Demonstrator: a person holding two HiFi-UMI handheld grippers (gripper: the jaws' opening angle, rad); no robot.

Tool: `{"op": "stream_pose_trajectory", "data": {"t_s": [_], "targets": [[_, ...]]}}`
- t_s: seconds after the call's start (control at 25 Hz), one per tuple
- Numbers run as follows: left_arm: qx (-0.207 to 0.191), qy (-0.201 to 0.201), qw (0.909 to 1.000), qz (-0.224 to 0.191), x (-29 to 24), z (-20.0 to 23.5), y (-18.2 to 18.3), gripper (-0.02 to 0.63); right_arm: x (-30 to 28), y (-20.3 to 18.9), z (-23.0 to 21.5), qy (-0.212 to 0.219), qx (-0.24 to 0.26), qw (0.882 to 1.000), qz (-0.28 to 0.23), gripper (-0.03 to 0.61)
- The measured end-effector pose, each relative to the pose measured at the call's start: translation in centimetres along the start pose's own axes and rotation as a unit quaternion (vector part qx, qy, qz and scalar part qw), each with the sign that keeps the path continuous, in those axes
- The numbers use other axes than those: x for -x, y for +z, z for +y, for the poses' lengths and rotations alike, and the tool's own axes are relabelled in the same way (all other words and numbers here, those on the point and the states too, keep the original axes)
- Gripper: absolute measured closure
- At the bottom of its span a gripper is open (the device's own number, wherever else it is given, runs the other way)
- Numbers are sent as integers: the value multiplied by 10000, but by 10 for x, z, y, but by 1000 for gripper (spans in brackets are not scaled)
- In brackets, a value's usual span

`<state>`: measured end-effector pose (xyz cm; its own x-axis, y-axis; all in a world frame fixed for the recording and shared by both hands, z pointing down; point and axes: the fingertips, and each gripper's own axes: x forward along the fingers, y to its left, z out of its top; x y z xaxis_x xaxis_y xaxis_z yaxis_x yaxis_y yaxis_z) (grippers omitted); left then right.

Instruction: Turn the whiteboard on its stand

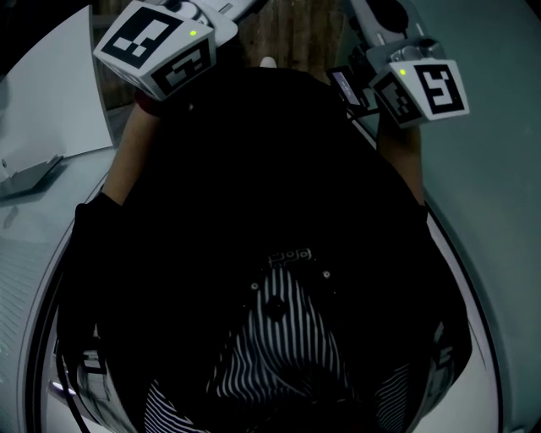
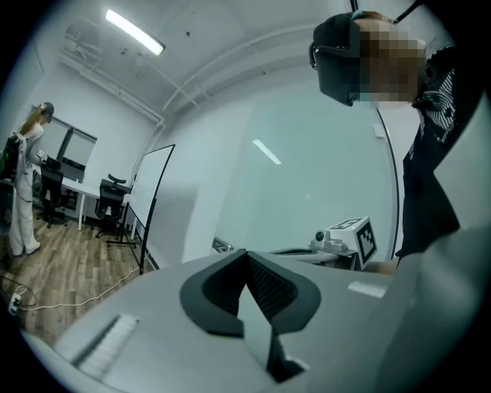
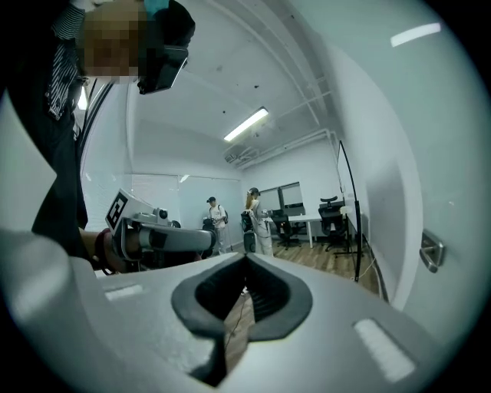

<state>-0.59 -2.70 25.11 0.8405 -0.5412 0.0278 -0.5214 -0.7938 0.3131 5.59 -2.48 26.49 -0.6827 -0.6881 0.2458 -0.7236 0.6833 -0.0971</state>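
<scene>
My dark torso fills most of the head view. The left gripper (image 1: 221, 10) is at the top left and the right gripper (image 1: 359, 80) at the top right, each with its marker cube. Both point roughly level, with nothing between their jaws. In the left gripper view, that gripper (image 2: 245, 253) is shut and faces a large pale whiteboard panel (image 2: 322, 169), apart from it. The right gripper (image 3: 245, 258) is also shut, and a white board panel (image 3: 414, 176) with a metal fitting (image 3: 431, 249) stands to its right. Neither gripper touches a board.
A second whiteboard on a black stand (image 2: 149, 196) stands near desks and office chairs (image 2: 111, 196) on the wood floor. A person (image 2: 27, 184) stands far off; two people (image 3: 257, 219) are across the room. A grey tray (image 1: 30, 176) sits on the white panel at my left.
</scene>
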Motion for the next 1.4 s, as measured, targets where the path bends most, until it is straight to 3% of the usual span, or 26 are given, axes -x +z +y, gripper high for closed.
{"op": "stream_pose_trajectory", "data": {"t_s": [0.16,0.32,0.56,0.68,0.88,1.12,1.4], "targets": [[-257,-4,9997,42,1,1,0,612,3,1,-4,-77,-8,10000,47,577],[-160,16,9999,41,2,2,-2,612,1,1,-8,-27,26,9999,150,577],[-175,-48,9993,-323,2,-1,10,614,0,1,-1,-15,166,9998,64,577],[-391,-119,9989,-237,0,-4,12,612,2,7,-2,-95,188,9998,-9,577],[-145,-98,9998,-79,-1,-1,3,612,-3,3,-4,-34,127,9999,29,577],[-495,-107,9987,29,-1,0,5,612,-11,0,-11,-77,32,9999,90,577],[-386,-319,9985,207,-3,-5,-6,612,-7,10,-20,-278,-97,9995,101,577]]}}
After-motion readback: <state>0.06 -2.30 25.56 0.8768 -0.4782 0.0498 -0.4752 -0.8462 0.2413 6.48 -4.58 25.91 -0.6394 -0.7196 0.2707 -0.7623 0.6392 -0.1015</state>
